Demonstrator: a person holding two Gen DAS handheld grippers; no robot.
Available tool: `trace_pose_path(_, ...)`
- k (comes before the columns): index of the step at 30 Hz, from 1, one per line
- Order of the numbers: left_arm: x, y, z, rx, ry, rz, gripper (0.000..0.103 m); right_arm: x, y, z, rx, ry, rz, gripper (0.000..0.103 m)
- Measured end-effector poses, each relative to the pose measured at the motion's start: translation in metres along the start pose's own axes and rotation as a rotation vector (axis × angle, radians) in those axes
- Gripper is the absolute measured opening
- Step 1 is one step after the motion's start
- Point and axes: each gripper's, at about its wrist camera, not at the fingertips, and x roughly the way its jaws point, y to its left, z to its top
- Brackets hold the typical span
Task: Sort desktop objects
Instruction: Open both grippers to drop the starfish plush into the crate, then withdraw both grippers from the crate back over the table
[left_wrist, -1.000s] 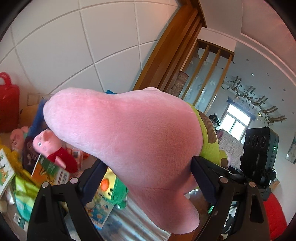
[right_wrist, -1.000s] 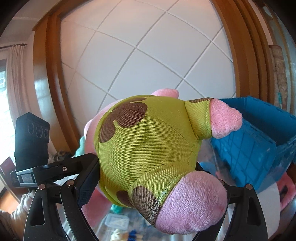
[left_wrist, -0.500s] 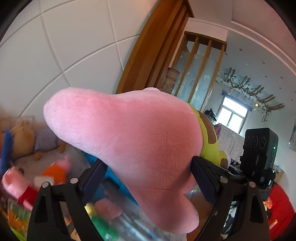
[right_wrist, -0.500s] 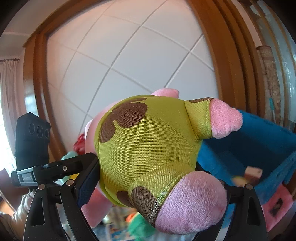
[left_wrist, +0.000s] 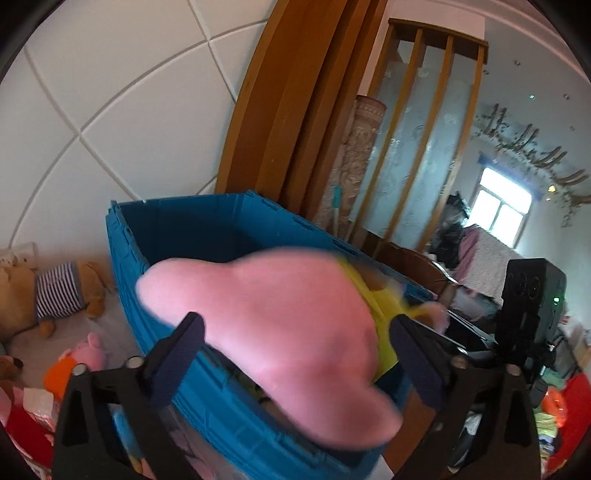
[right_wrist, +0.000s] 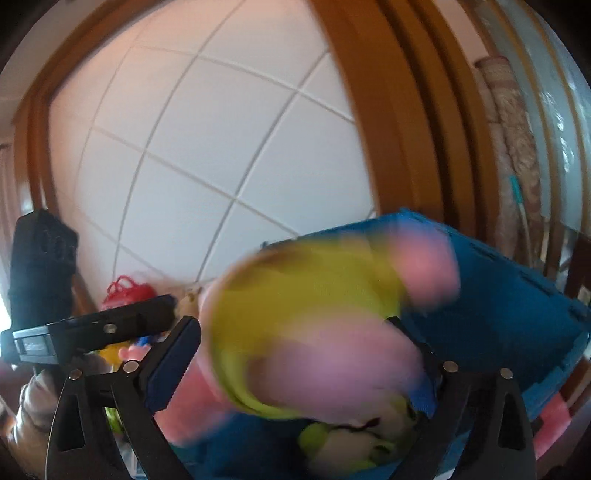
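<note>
The pink plush toy is hanging over the open blue crate, lying crosswise between the released left gripper and the released right gripper.

White wall panels with diagonal seams fill the back, framed by wide brown wood trim. Right of it a wood-slat partition with frosted patterned glass, a rolled patterned fabric leaning at its base. Farther right, a bright daylight window in a pale wall, branch-like decoration above it. Covered furniture with a pinkish-grey throw sits below the window.
</note>
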Motion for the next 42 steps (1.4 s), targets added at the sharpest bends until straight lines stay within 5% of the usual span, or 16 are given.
trace_pose_path(7,0.028,-0.008,0.005,-0.004,0.030,0.058,0.103,0.009,-0.051,-0.001,0.049,0.010,-0.009,0.099)
trace_pose_path(31,0.013,-0.010,-0.020,0.004,0.046,0.153,0.103,0.011,-0.022,-0.015,-0.019,0.037,0.008,0.099)
trace_pose_path(42,-0.034,0.031,-0.048,-0.033,0.011,0.337,0.103,0.034,0.018,-0.019,-0.062,0.065,0.101,0.102)
